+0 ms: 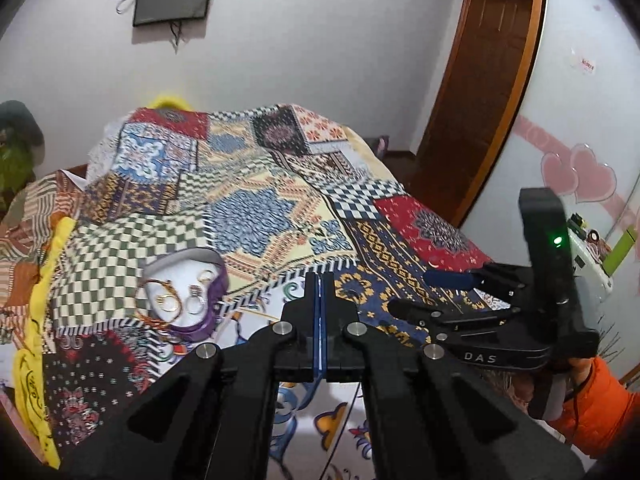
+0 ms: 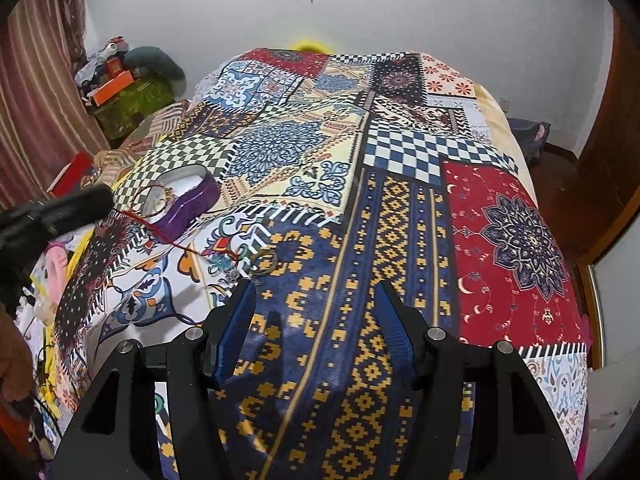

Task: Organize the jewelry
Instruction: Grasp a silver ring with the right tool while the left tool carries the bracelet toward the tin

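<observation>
so the left black two-finger gripper hangs clenched over the patchwork-patterned bedspread, blue pads pressed flat together with nothing between them. the right black two-finger gripper is spread wide, released. the purple-walled oval jewelry tray lies on the cloth, gold and silver rings inside; a red cord trails from it toward loose metal rings just beyond the right gripper's left fingertip.

My left hand's view over the bed

My left gripper has its fingers pressed together above the patterned quilt. To the left lies a purple-sided jewelry box holding gold rings; my right gripper hovers to the right.
</observation>
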Motion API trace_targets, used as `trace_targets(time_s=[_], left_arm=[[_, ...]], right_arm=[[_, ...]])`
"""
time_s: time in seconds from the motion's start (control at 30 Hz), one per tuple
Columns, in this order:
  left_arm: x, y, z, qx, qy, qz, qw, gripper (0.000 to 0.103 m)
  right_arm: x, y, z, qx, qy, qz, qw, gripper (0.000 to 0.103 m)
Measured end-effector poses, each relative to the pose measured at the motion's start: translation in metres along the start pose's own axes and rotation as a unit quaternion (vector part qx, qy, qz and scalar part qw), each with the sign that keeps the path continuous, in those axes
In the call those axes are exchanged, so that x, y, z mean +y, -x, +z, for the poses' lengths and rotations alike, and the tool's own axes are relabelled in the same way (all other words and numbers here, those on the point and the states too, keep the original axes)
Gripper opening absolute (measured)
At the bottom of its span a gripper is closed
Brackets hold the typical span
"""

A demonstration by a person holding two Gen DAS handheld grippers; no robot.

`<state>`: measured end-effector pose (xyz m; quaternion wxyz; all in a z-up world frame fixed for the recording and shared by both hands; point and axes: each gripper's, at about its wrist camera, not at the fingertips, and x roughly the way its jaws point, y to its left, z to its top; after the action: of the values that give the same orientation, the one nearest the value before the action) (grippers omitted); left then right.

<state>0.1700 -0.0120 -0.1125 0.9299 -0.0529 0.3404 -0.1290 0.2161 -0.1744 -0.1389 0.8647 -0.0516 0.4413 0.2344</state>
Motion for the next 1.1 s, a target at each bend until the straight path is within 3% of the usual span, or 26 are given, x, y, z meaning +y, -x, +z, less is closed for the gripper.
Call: trace_targets(time_s=[0.17,0.4,0.73,1.03,1.1], left_arm=[[0.018,0.011,-0.003,-0.011,0.015,0.021,0.9996,0.000],[0.044,0.000,-0.023,0.017,0.046,0.036,0.9982,0.000],[0.059,-0.029,-0.064,0.070,0.060,0.049,0.9945,0.000],[0.067,-0.035,-0.076,0.081,0.074,0.051,0.9927,0.000],[0.069,-0.035,-0.077,0.081,0.076,0.053,0.9924,0.000]], right_arm=[[0.009,-0.004,0.003,-0.002,0.014,0.004,1.000,0.057],[0.014,-0.021,0.007,0.015,0.031,-0.001,0.999,0.056],[0.024,-0.033,0.007,0.028,0.068,-0.010,0.997,0.042],[0.031,-0.045,0.016,0.040,0.079,-0.004,0.996,0.031],[0.032,-0.047,0.016,0.043,0.083,-0.005,0.996,0.022]])
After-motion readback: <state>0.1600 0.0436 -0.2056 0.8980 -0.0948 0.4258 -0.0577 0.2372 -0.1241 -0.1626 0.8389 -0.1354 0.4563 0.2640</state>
